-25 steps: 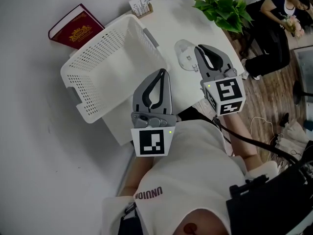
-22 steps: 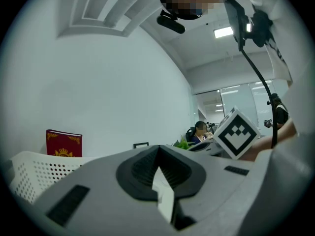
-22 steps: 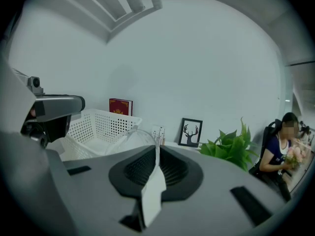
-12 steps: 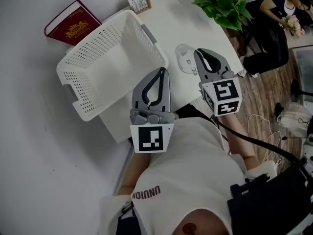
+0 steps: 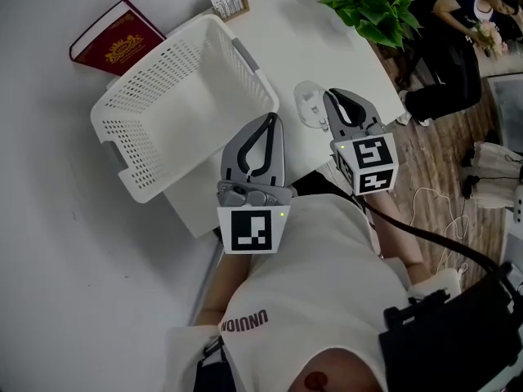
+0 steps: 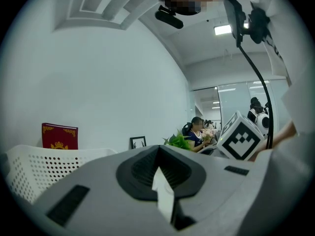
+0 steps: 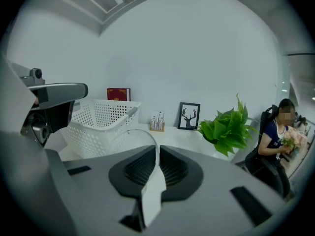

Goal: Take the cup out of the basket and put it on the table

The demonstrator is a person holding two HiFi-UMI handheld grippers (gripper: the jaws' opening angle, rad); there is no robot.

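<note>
White perforated plastic basket (image 5: pixel 143 166): at the left of the white table (image 5: pixel 327 39).
Left gripper (image 5: pixel 270 121): jaws pressed together, holding nothing.
Right gripper (image 5: pixel 330 96): clamped on the clear plastic cup (image 5: pixel 307 104) at its wall.
Cup: just right of the basket, over the table — whether it touches, we cannot tell.

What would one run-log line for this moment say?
right gripper: shut on cup | cup: clear, outside basket, over table | left gripper: shut, empty
</note>
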